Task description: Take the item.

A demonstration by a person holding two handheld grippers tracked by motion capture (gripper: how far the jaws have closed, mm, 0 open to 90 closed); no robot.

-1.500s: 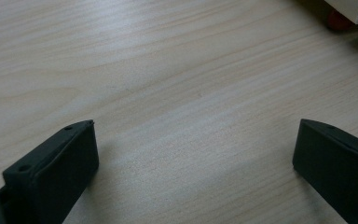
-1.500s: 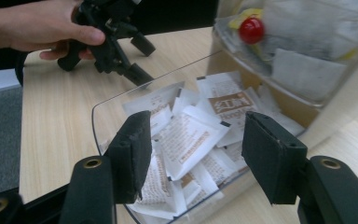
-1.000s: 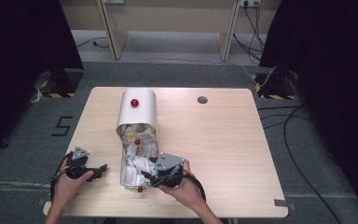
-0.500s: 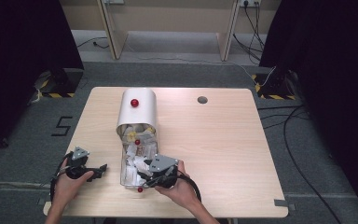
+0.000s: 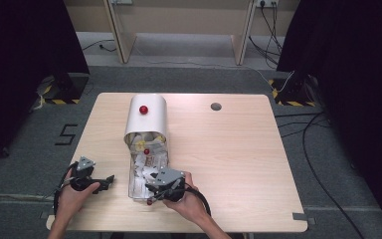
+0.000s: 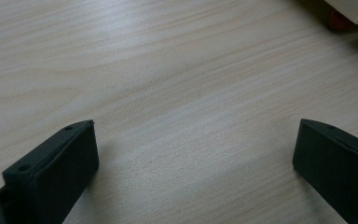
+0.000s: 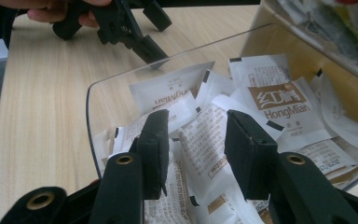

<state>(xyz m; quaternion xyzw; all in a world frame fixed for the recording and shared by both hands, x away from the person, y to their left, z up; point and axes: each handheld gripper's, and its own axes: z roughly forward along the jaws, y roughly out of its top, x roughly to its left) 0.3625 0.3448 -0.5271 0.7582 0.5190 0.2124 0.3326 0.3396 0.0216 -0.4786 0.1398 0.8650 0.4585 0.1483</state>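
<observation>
mostly pale wood table (image 5: 238, 164) | grey floor (image 5: 348, 199) | dark curtains (image 5: 20, 59)

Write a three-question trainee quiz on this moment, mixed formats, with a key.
1. True or false: the left gripper has its jaws spread wide over bare table, with nothing between them.
2. Multiple choice: the right gripper is reaching into A) a metal bowl, B) a clear box of white sachets, C) a cardboard carton.
3. Fill in: the white domed cover at the far end of the box has a ____ knob on top.

Key: 1 true. 2 B. 3 red.
</observation>
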